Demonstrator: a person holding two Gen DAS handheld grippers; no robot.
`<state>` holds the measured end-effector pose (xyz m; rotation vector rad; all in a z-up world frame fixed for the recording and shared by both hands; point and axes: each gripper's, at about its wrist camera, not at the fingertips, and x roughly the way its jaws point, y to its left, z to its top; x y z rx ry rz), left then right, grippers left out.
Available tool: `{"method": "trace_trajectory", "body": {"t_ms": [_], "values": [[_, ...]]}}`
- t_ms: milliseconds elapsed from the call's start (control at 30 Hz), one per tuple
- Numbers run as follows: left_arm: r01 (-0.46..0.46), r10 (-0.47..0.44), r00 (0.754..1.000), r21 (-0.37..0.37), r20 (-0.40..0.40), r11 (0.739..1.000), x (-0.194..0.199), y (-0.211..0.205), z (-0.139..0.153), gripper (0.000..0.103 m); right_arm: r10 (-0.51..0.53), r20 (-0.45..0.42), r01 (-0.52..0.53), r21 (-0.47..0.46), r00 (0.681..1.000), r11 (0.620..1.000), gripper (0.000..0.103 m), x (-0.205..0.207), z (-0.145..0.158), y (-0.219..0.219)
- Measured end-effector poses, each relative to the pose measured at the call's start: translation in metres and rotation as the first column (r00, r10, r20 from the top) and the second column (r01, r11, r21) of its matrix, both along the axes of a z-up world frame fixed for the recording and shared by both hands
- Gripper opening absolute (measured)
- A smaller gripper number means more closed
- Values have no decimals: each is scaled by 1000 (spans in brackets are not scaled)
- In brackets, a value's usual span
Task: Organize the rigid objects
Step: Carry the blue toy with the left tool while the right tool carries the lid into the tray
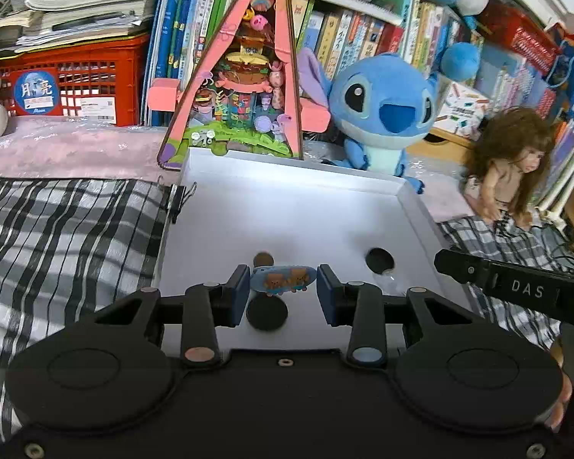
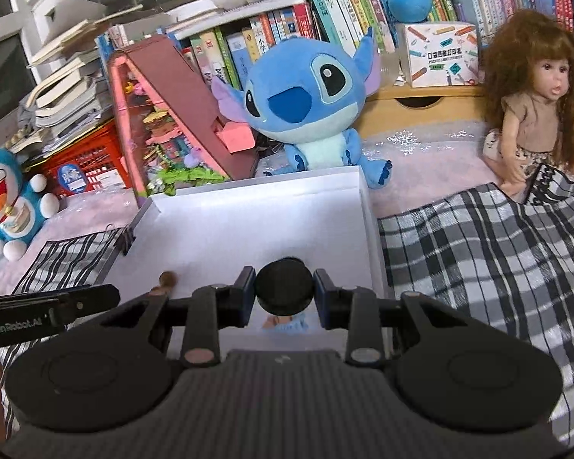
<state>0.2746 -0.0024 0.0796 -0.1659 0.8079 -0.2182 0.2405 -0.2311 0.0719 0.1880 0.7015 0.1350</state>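
Note:
A white shallow box (image 1: 367,179) lies on the bed, also in the right wrist view (image 2: 256,195). My left gripper (image 1: 281,287) holds a small blue oval clip with bear pictures (image 1: 283,278) between its fingers above the box floor. A black disc (image 1: 267,313) lies under it, a brown coin-like piece (image 1: 263,258) just beyond, another black disc (image 1: 379,260) to the right. My right gripper (image 2: 284,292) is shut on a black round disc (image 2: 284,287) above the box. The brown piece (image 2: 168,279) lies to its left.
A Stitch plush (image 1: 382,107), a pink triangular toy house (image 1: 245,76) and a long-haired doll (image 1: 512,168) stand behind the box. Checked cloth (image 1: 65,229) covers the bed on both sides. A red crate (image 1: 76,80) and a Doraemon plush (image 2: 7,199) sit at the left.

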Motion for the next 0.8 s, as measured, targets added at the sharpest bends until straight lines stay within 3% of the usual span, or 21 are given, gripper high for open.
{"method": "trace_trajectory", "body": {"t_ms": [367,800], "values": [[-39,41,998,62,-38,997,60,-19,-28,36,3,-43,-5,-43,999,999,38,54,-12,11],[-42,48,998,127,-45,991,86,-30,-53,36,24,-84,-33,-108,996,994,38,99,-42,34]]}}
